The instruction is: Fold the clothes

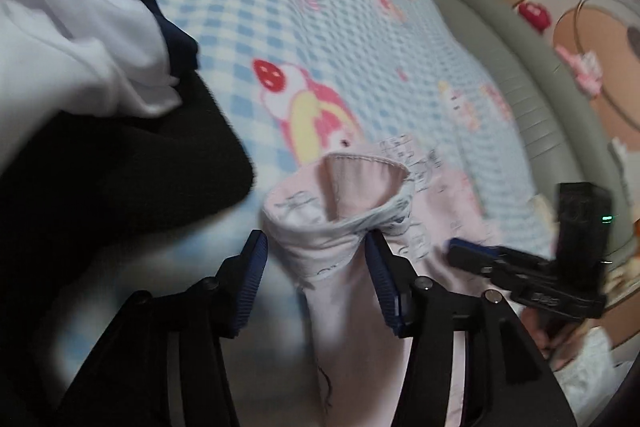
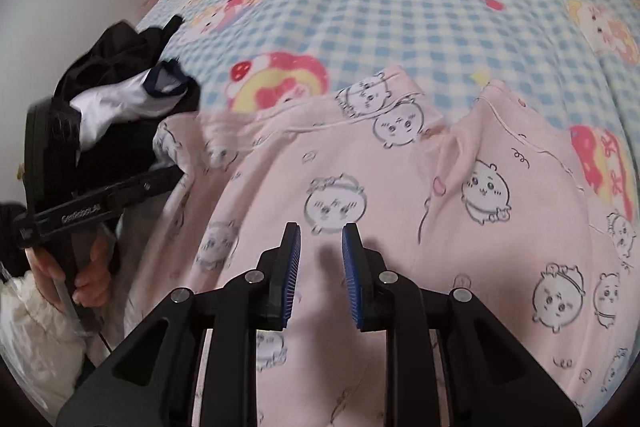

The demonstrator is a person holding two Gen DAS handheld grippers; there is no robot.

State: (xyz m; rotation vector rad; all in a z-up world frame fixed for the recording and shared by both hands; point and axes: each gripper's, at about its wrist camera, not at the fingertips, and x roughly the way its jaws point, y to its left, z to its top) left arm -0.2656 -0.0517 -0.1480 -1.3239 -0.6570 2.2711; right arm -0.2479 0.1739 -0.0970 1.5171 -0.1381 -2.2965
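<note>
Left wrist view: the left gripper (image 1: 316,259) has its jaws spread with a rolled edge of the pink pajama (image 1: 352,219) standing between them, brushing the right pad but not pinched, while the blurry dark garment (image 1: 120,179) and white garment (image 1: 80,55) sit off to its left and the right gripper (image 1: 460,247) shows at the right, its tips too smeared to read. Right wrist view: the right gripper (image 2: 320,255) has a narrow gap between its jaws and nothing in it, hovering over the pink pajama (image 2: 400,195) spread on the checked bedsheet (image 2: 400,7). Far left, a hand (image 2: 92,279) holds the left gripper (image 2: 176,173), fingertips hidden against the cloth.
</note>
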